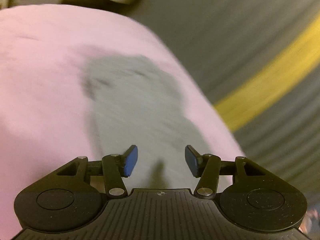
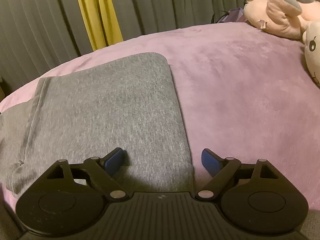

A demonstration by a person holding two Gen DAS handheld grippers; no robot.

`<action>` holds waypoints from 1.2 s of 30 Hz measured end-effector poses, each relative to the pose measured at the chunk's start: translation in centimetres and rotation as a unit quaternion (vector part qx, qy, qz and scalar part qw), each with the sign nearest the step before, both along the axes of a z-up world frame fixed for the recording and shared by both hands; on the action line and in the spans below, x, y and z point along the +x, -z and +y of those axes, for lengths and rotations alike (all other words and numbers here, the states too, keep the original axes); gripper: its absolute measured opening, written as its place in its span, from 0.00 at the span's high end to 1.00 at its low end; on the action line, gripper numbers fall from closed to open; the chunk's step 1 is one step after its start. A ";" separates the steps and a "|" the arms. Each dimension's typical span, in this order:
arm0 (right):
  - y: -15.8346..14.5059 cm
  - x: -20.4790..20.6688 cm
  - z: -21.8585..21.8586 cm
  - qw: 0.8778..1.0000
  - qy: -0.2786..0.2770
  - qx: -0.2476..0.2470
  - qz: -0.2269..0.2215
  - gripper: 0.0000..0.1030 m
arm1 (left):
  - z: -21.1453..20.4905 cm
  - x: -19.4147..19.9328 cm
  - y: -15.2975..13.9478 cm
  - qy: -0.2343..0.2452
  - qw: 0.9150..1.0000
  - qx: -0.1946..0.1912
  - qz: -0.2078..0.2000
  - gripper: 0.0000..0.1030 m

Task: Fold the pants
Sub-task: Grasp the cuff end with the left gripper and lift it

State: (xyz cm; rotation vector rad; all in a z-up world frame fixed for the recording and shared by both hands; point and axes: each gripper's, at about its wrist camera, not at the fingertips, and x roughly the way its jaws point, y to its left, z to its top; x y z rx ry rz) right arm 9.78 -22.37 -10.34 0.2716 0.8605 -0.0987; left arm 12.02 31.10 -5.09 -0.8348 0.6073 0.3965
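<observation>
Left wrist view, blurred: left hand-held gripper spread wide, nothing btwn pads, over grey pants lying on pink bed cover; grey curtain w/ yellow stripe beyond.

Right wrist view: right hand-held gripper spread wide, straddling right edge of folded pants on bed cover. Pink plush toys far right.

No readable text, labels, brands or numbers in either view; only mark is a small crosshair-circle symbol moulded on each gripper body, at 6 o'clock: left gripper, right gripper.
</observation>
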 end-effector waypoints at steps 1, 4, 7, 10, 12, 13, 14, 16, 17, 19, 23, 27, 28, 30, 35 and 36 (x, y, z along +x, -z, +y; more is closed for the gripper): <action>0.0 0.1 0.0 1.000 0.000 0.002 0.000 0.16 | 1.5 -0.2 0.6 -0.007 1.000 -0.014 0.004 0.45; 0.1 0.2 -0.1 1.000 0.000 0.002 0.000 0.15 | 4.8 0.0 2.5 0.002 0.998 -0.068 0.003 0.45; 0.3 0.4 -0.1 1.000 0.001 0.000 0.000 0.13 | 6.8 1.0 5.0 0.012 0.991 -0.136 -0.012 0.45; 0.3 0.5 0.2 1.000 0.004 -0.005 0.001 0.13 | 8.2 2.6 6.7 0.014 0.982 -0.186 -0.027 0.45; 0.3 0.6 0.3 1.000 0.005 -0.009 0.001 0.12 | 8.9 3.7 7.4 0.018 0.979 -0.201 -0.031 0.45; 0.3 0.6 0.4 1.000 0.006 -0.011 0.001 0.12 | 9.2 4.3 7.8 0.021 0.979 -0.202 -0.030 0.45; 0.4 0.7 0.5 1.000 0.007 -0.012 0.002 0.11 | 9.4 4.9 8.1 0.017 0.979 -0.204 -0.023 0.46; 0.4 0.8 0.6 1.000 0.009 -0.016 0.002 0.09 | 9.7 5.7 8.4 0.000 0.977 -0.212 -0.022 0.45; 0.4 0.8 0.7 1.000 0.009 -0.017 0.002 0.09 | 9.8 5.8 8.4 -0.007 0.976 -0.214 -0.024 0.45; 0.5 1.0 0.7 1.000 0.010 -0.020 0.002 0.08 | 9.8 6.3 8.0 -0.003 0.979 -0.205 -0.017 0.44; 0.5 1.0 0.7 1.000 0.011 -0.021 0.003 0.08 | 9.8 6.0 7.0 0.036 0.988 -0.147 -0.010 0.44; 0.6 0.9 0.7 1.000 0.011 -0.021 0.002 0.07 | 10.4 4.4 6.4 0.048 0.991 -0.120 -0.022 0.44; 0.6 0.9 0.7 1.000 0.011 -0.022 0.002 0.06 | 10.7 4.0 6.2 0.045 0.991 -0.120 -0.024 0.43; 0.7 1.1 0.6 1.000 0.011 -0.023 0.002 0.06 | 11.3 3.5 5.9 0.036 0.992 -0.117 -0.025 0.42; 0.7 1.0 0.7 1.000 0.012 -0.024 0.002 0.06 | 12.5 3.4 5.9 0.017 0.992 -0.112 -0.048 0.38; 0.7 1.0 0.7 1.000 0.012 -0.025 0.001 0.06 | 12.7 3.8 6.0 0.013 0.992 -0.117 -0.051 0.38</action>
